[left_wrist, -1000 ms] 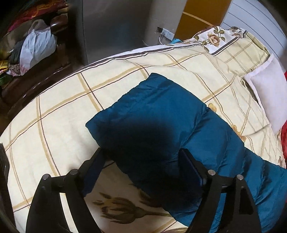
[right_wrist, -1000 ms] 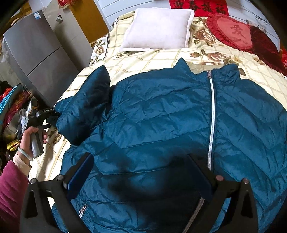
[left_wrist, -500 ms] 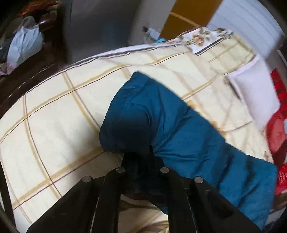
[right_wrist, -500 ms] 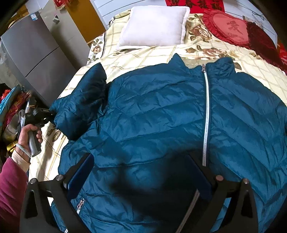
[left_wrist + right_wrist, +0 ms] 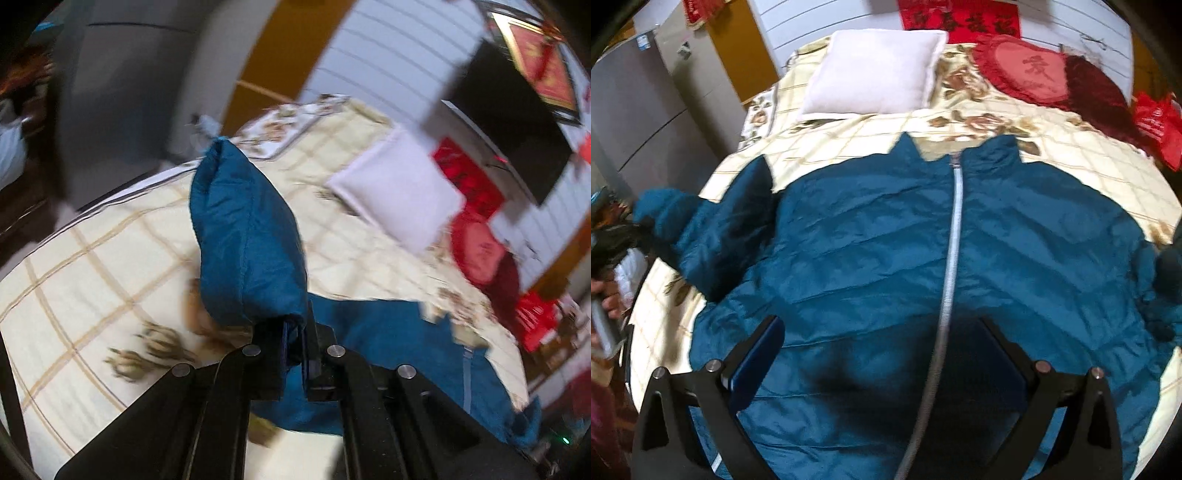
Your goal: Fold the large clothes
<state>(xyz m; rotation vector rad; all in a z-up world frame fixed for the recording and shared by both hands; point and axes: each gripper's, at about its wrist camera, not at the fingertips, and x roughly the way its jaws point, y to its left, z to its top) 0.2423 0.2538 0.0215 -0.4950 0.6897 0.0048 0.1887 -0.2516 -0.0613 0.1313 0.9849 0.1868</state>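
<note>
A teal puffer jacket [image 5: 886, 266] lies front up on the bed, zipper [image 5: 951, 258] closed down its middle, collar toward the pillows. My left gripper [image 5: 295, 350] is shut on the cuff of the jacket's sleeve [image 5: 247, 243] and holds it lifted off the bed; in the right wrist view the raised sleeve [image 5: 713, 229] shows at the left. My right gripper [image 5: 882, 354] is open and empty, hovering above the jacket's lower front with the zipper between its fingers.
The bed has a cream checked floral cover [image 5: 1071, 147]. A white pillow [image 5: 875, 70] and red cushions [image 5: 1034, 70] lie at its head. A grey fridge [image 5: 631, 110] stands left of the bed. A dark TV [image 5: 506, 122] hangs on the wall.
My left gripper closed on the sleeve cuff and lifted it up off the bed. My right gripper stayed open and shifted right, over the zipper.
</note>
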